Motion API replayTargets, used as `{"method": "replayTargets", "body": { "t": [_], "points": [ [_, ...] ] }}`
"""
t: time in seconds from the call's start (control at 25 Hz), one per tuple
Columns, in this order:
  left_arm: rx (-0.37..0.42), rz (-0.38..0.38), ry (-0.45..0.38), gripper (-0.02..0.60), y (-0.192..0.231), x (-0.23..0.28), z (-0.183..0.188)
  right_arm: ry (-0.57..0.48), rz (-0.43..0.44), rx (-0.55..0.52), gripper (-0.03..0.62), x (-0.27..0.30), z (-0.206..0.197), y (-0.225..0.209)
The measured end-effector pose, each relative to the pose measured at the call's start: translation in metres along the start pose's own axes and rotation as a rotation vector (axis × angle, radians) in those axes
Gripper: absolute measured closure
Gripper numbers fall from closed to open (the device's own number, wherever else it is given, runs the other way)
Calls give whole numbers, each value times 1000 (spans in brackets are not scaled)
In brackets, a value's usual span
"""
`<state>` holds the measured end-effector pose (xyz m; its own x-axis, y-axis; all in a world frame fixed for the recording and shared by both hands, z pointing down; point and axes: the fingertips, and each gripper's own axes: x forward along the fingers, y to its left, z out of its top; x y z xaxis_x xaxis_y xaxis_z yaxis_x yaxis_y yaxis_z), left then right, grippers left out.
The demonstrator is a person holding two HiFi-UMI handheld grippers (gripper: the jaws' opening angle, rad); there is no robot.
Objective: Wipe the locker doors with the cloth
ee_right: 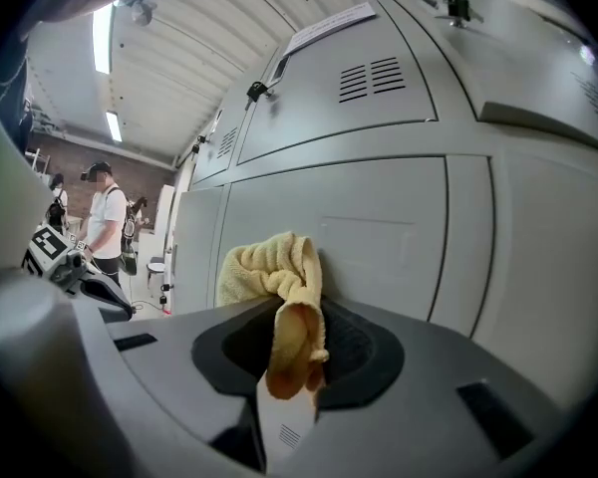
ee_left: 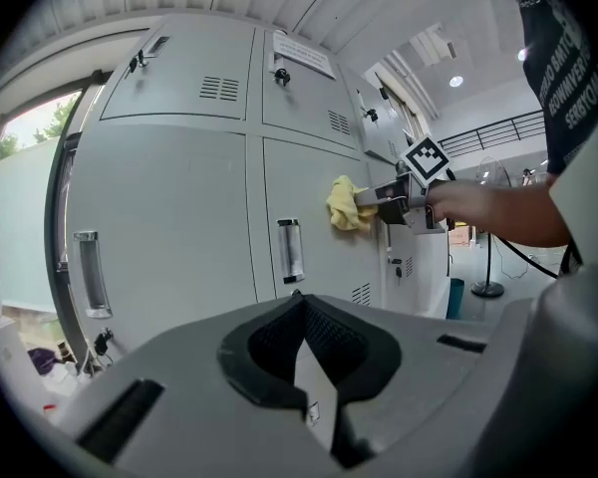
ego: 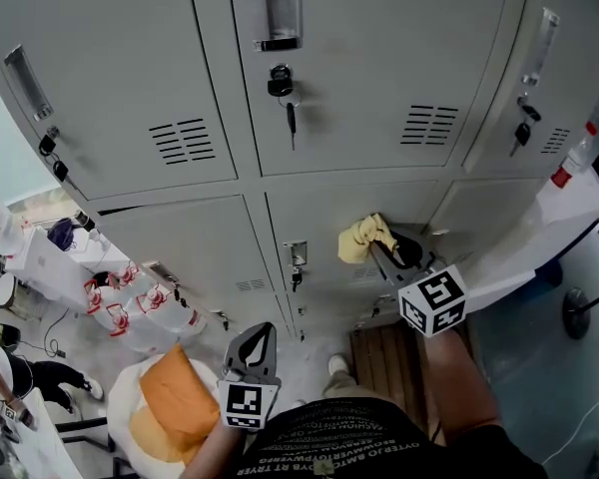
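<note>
While my right gripper (ego: 382, 251) pinches the yellow cloth (ego: 362, 238) against a closed lower locker door (ego: 319, 223), my left gripper (ego: 261, 335) hangs with jaws together, empty. A paper label (ee_left: 301, 54) is too small to read.

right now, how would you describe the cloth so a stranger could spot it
Look at the wall of grey lockers, lower row, middle door. The cloth is bunched against it, pinched in the right gripper. It is the only yellow thing on the metal.
</note>
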<state>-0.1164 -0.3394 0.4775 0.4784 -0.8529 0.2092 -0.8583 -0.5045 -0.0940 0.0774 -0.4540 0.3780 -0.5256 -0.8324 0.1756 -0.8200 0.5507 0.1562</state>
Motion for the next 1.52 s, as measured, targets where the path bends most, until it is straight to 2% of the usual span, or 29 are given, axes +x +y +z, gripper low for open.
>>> {"method": "replayTargets", "body": {
  "t": [0.52,0.64,0.72,0.92,1.04,1.28,1.52],
  "points": [
    [7,-6,10,577,-1,1,-2,7,-137,50,500,-40,-18,-60],
    [6,-9,17,577,-2,0,-5,12,-149,77,504,-45,-22,-63],
    [4,-12,19,577,-4,1,-6,5,-115,80,511,-43,-20,-49],
    [14,-25,14,577,-10,4,-2,-1,90,5,513,-16,-19,29],
    [14,-23,8,577,-11,2,2,33,148,-21,514,11,-30,63],
    [2,11,19,577,0,-14,-5,112,110,-56,513,47,-48,74],
    [-21,50,39,577,17,-40,-20,151,52,-91,513,46,-55,63]
  ]
}}
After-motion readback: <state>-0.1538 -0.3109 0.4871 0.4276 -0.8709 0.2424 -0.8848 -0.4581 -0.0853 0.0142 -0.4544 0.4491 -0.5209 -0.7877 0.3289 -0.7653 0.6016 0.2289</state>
